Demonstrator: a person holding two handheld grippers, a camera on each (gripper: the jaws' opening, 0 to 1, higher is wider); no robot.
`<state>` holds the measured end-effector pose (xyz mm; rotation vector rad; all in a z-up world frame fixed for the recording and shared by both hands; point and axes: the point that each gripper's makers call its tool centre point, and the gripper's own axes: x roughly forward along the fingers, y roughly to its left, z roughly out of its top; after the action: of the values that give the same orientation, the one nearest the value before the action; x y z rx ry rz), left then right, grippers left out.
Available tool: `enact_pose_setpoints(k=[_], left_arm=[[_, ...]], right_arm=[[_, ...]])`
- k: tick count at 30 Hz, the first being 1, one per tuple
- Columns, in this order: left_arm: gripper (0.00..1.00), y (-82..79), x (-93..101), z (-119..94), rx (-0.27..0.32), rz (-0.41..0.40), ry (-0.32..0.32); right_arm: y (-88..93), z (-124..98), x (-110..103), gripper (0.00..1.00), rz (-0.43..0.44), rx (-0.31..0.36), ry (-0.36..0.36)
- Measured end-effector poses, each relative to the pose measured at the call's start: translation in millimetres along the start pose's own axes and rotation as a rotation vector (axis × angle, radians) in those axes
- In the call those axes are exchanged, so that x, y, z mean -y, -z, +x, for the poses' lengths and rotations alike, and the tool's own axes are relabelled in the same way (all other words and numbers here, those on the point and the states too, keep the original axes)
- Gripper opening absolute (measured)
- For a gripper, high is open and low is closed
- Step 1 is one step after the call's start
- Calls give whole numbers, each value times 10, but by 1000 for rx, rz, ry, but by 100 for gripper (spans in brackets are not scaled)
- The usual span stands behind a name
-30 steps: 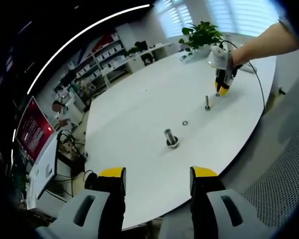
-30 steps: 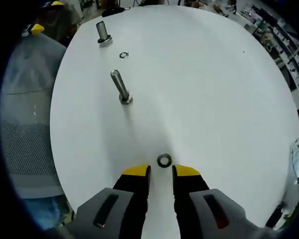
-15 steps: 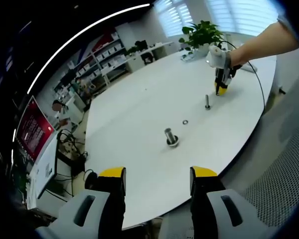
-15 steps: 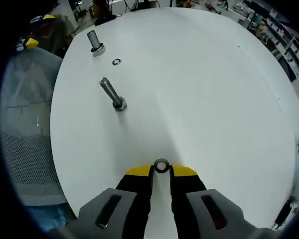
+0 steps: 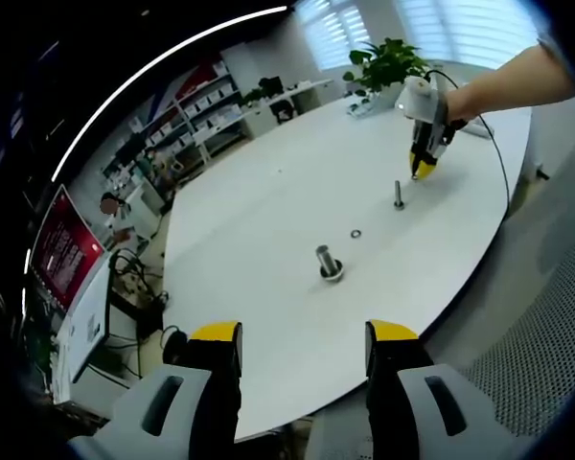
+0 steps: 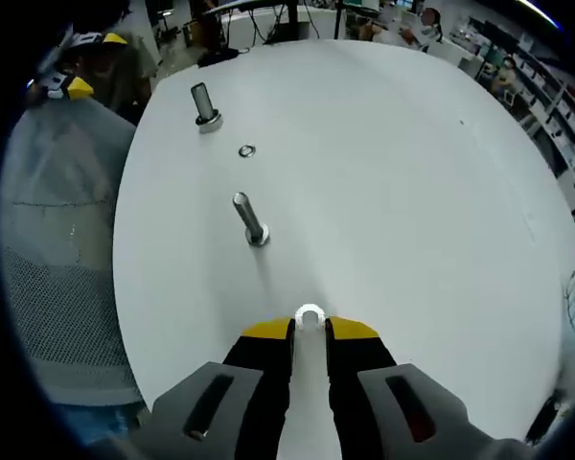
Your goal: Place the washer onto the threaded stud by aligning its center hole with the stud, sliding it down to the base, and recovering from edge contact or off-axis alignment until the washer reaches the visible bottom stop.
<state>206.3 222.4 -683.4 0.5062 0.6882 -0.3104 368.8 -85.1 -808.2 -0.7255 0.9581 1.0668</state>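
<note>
The left gripper view takes in shelves, a red screen [image 5: 65, 244] and a potted plant [image 5: 388, 63] around the white table [image 5: 268, 201]. The left gripper [image 5: 302, 335] hangs off the table's near edge, jaws spread wide and holding nothing. In the right gripper view the right gripper [image 6: 310, 329] has its jaws clenched on the washer [image 6: 310, 315] at their tips, above the table — well apart from the threaded stud [image 6: 250, 218]. Farther off lie a second washer [image 6: 246, 151] and a second stud [image 6: 205, 105].

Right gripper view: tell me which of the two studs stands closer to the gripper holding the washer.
The thinner stud, mid-table just ahead of the right gripper and its washer. The thicker stud stands farther off near the table's far edge, beyond the loose washer.
</note>
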Motion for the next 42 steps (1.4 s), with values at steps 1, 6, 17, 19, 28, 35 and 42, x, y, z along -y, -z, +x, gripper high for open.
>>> enact_pose_setpoints(k=[1,6,17,19,28,35,42], left_arm=[[50,-1,1,-1,0,0,1],[50,-2,1,-4,2,0,0],[50,-6,6,-3,5,-1,2],[50,-8,3,-3,5,1,1],[50,-6,1,-3,5,-2,2],[50,-11,1,-5,8,-3,2],[50,-16,-1,-6,11,-5,2]], right_arm=[[-37,-20,-8,15,-1,11,1],[-326,-132,-105,3,-45,101,-5],[-159,109,-172,12,-67,-7,-28],[-131,152,-230,14,-80,-25,-48],[-193,323,-338,18,-112,-38,-64],[-272,392,-332,19,-110,-28,-65],[-292,457,-363,19,-117,-42,-73]])
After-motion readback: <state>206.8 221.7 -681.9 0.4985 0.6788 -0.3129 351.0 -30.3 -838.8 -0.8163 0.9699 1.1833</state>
